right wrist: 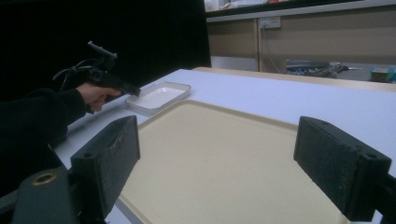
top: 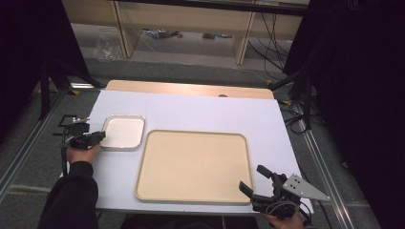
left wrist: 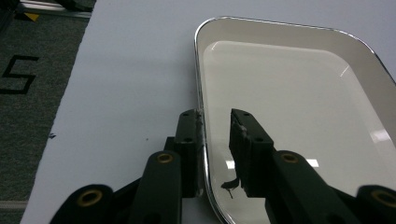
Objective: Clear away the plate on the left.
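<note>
My left gripper (left wrist: 215, 122) straddles the near left edge of the small white rectangular metal tray with the shiny rim (left wrist: 299, 93): one jaw sits outside, against the rim, and the other stands inside over the tray's white floor with a gap to the wall, so the jaws stand apart, not clamped. In that gripper's view the tray spreads from 12 to 3 o'clock ahead of the jaws.

In the high view my left gripper (top: 98, 136) is at the tray's 9 o'clock side, and the tray (top: 123, 131) lies on the white table top (top: 200, 112), just beside the far left corner of the large beige rectangular plastic tray (top: 193, 164), at about its 10 o'clock.

My right gripper (top: 253, 179) hovers at the beige tray's near right corner, about 4 o'clock, jaws wide apart and holding nothing. Through its view the beige tray (right wrist: 219, 158) lies between the jaws, the white tray (right wrist: 159, 97) well beyond at 11 o'clock.
</note>
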`<state>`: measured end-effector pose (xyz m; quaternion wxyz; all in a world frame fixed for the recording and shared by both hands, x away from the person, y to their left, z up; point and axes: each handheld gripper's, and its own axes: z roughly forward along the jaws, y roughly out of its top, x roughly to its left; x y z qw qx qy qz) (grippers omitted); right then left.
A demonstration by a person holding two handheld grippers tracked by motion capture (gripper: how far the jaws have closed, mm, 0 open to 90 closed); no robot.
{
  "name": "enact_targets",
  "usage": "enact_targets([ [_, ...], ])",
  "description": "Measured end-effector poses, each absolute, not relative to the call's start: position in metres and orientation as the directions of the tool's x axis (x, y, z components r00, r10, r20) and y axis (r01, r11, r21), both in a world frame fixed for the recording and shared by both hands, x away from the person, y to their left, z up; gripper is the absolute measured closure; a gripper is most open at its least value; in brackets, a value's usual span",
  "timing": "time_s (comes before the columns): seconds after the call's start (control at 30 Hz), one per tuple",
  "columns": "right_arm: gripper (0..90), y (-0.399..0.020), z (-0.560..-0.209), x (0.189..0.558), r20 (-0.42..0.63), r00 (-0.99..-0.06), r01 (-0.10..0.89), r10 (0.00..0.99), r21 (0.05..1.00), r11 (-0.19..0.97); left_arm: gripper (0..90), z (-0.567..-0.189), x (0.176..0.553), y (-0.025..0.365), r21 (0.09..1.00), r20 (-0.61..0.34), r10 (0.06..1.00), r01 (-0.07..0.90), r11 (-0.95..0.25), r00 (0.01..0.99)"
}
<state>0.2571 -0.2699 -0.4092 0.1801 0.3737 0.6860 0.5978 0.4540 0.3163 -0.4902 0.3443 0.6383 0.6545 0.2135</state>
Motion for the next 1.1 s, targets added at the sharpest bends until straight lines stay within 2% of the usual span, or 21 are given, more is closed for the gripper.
enact_targets([
  [0.07, 15.3, -0.271, -0.410, 0.260, 0.164, -0.660, 0.270, 0.733, 0.963, 0.027, 75.3, -0.491, 0.457, 0.316, 0.712, -0.174, 0.984, 0.696, 0.091, 0.048],
  [0.13, 15.3, -0.271, -0.410, 0.259, 0.165, -0.658, 0.272, 0.735, 0.962, 0.027, 78.7, -0.493, 0.459, 0.318, 0.710, -0.176, 0.983, 0.699, 0.092, 0.050],
  [0.2, 15.3, -0.269, -0.410, 0.258, 0.211, -0.665, 0.298, 0.716, 0.955, -0.004, 79.9, -0.492, 0.461, 0.318, 0.699, -0.186, 0.982, 0.707, 0.108, 0.034],
  [0.3, 15.3, -0.270, -0.410, 0.259, 0.175, -0.661, 0.277, 0.729, 0.961, 0.020, 81.0, -0.493, 0.465, 0.319, 0.693, -0.179, 0.983, 0.715, 0.093, 0.046],
  [0.5, 15.3, -0.271, -0.410, 0.260, 0.160, -0.661, 0.264, 0.733, 0.964, 0.027, 84.1, -0.494, 0.467, 0.321, 0.676, -0.229, 0.973, 0.724, 0.141, 0.024],
  [0.73, 15.3, -0.270, -0.410, 0.258, 0.189, -0.658, 0.286, 0.729, 0.958, 0.010, 87.5, -0.490, 0.465, 0.323, 0.694, -0.311, 0.950, 0.687, 0.217, 0.014],
  [0.87, 15.3, -0.271, -0.410, 0.260, 0.164, -0.660, 0.269, 0.733, 0.963, 0.027, 88.1, -0.486, 0.464, 0.321, 0.693, -0.351, 0.936, 0.670, 0.266, -0.008],
  [1.1, 15.3, -0.270, -0.409, 0.258, 0.185, -0.654, 0.286, 0.734, 0.958, 0.014, 88.1, -0.483, 0.461, 0.326, 0.712, -0.365, 0.931, 0.641, 0.287, -0.012],
])
